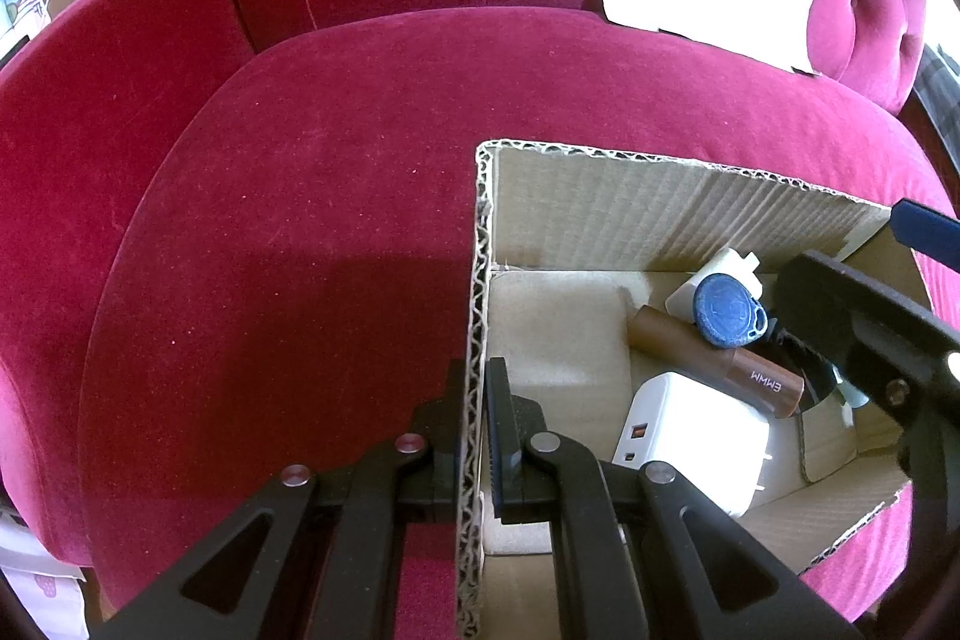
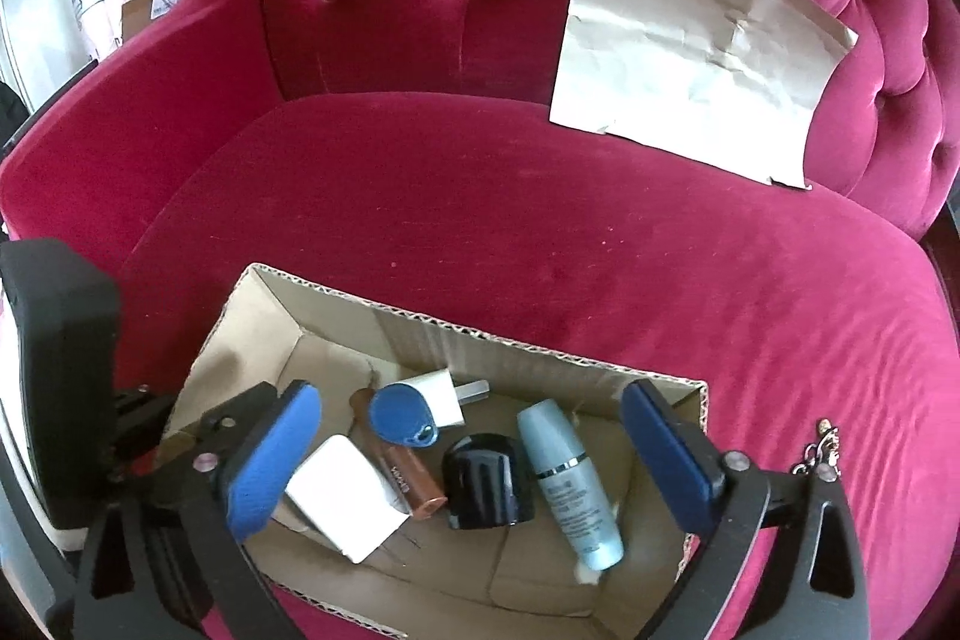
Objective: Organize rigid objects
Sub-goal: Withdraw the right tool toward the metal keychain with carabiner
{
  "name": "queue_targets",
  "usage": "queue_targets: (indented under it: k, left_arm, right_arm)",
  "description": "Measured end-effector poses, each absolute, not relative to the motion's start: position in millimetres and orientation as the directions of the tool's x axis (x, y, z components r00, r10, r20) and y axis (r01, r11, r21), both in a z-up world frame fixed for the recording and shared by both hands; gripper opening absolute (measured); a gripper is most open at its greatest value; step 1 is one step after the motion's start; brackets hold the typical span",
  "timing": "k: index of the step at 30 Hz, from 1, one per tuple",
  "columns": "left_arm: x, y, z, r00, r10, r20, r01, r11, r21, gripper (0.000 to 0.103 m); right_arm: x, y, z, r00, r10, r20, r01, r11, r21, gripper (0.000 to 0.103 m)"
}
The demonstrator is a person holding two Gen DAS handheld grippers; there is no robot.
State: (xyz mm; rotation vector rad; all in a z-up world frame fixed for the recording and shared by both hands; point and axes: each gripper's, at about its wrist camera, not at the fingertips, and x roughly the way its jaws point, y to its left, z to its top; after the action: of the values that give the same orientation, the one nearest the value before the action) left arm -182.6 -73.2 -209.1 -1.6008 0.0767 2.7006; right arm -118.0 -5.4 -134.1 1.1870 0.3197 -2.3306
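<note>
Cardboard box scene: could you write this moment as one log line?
left claw: shut on cardboard box wall | right claw: open above box | blue bottle: lying inside | sofa: under box

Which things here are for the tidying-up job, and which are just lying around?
For the job:
cardboard box
white charger
brown tube
blue tag
small white plug
black cap
pale blue bottle
left gripper, clamped on the box wall
right gripper, open over the box

Just lying about:
crumpled paper
red sofa
</note>
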Motion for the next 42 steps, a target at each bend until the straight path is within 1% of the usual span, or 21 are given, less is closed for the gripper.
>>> queue_targets:
  k: [4,23,42]
  left_arm:
    - [-182.4,-73.3,-208.9,-0.481,-0.024,-0.877,-0.026,-0.999,0.041,0.005]
    - [-179.5,-74.9,-207.7,-0.479,-0.024,-0.877,-0.026,-0.999,0.041,0.005]
    - [-180.4,-68.5,-209.3,-0.476,-0.027,-0.879,-0.025,-0.999,0.044,0.005]
  right_arm:
    - [-116.5,-3.1,-131.4,-0.510,-0.316,-0.800,0.531,-0.847,-0.004,0.103]
    - [-128.5,41.9,-107.6,-0.549,-0.312,-0.776,0.504,-0.864,-0.009,0.103]
    - [-160.3,124.1,-106.1,-0.579,-0.231,-0.782,0.399,-0.917,-0.025,0.103]
